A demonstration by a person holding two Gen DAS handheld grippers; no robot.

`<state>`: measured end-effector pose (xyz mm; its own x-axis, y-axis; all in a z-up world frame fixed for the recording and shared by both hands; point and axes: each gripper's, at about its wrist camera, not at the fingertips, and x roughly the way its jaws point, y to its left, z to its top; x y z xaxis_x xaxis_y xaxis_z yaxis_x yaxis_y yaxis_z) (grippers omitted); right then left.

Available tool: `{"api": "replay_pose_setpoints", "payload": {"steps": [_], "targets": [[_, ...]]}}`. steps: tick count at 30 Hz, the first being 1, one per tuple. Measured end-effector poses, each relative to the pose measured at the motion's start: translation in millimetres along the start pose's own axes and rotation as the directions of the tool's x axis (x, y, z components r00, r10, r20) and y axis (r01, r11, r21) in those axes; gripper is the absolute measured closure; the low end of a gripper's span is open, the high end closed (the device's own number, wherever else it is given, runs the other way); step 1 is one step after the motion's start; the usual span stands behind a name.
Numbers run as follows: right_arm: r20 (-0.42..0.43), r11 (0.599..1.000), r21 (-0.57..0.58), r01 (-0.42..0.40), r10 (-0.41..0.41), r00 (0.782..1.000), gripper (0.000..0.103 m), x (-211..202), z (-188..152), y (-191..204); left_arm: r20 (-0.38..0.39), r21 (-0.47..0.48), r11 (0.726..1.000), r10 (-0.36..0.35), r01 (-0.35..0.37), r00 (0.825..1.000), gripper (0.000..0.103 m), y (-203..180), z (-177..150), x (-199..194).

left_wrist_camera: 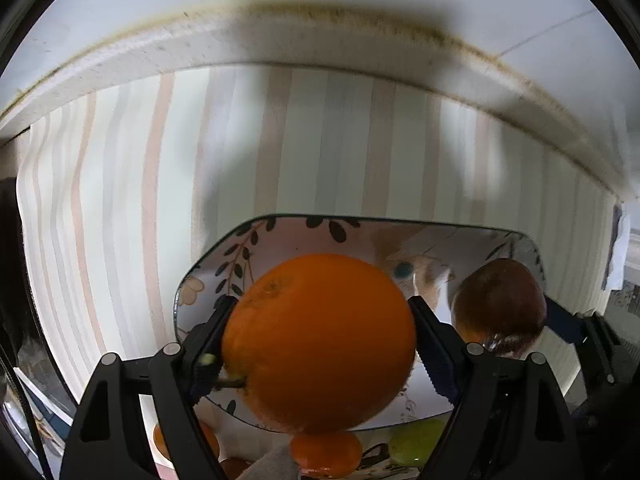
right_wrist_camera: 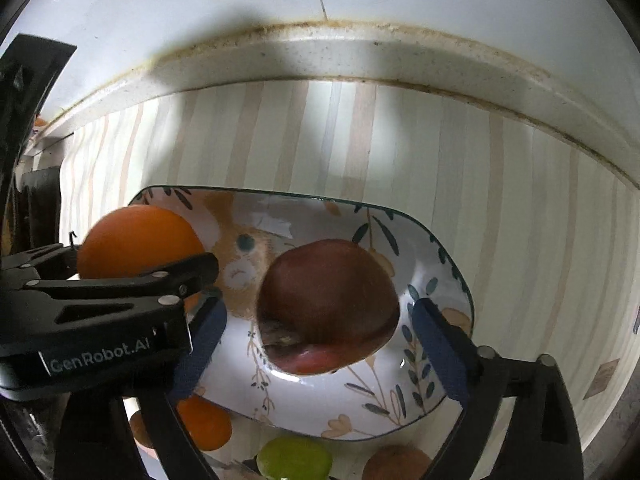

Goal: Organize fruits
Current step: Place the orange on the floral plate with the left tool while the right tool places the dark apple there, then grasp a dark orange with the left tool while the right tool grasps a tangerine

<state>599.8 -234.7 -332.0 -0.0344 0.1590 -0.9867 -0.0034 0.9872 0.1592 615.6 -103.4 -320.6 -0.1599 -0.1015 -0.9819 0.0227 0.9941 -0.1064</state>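
White tiled wall (right_wrist_camera: 200, 8), grimy counter edge (right_wrist_camera: 360, 60), striped cloth (right_wrist_camera: 500, 200).

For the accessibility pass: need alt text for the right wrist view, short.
A dark red apple lies in a floral plate, between the open fingers of the right gripper, which do not touch it. At left, the left gripper holds an orange over the plate, which rests on a striped cloth.

Large orange (left_wrist_camera: 320, 356) sits over floral plate's (right_wrist_camera: 436, 236) left half; dark red apple (right_wrist_camera: 328, 304) rests on the plate's right half, stem sideways.
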Motion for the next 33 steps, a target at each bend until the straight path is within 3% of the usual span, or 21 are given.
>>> {"api": "replay_pose_setpoints", "payload": {"steps": [8,16,24,28,33], "targets": [[0.051,0.999,0.031,0.011,-0.012,0.999,0.007,-35,-18,-14,0.131,-0.005,1.0,-0.008,0.009,0.991,0.019,21,-16,-49],[0.128,0.997,0.041,0.067,-0.071,0.989,0.007,-67,-67,-17,0.252,-0.008,1.0,0.024,-0.022,0.967,0.019,26,-74,-88],[0.236,0.995,0.022,0.095,-0.098,0.967,0.007,-104,-115,2,0.376,0.008,0.997,0.069,-0.078,0.924,0.019,22,-126,-114],[0.279,0.996,0.023,0.085,-0.088,0.956,0.007,-120,-130,17,0.414,0.014,0.998,0.046,-0.057,0.909,0.019,23,-150,-126],[0.343,0.995,0.036,0.09,-0.097,0.934,0.007,-146,-162,34,0.484,0.036,0.998,0.027,-0.051,0.875,0.019,29,-186,-151]]}}
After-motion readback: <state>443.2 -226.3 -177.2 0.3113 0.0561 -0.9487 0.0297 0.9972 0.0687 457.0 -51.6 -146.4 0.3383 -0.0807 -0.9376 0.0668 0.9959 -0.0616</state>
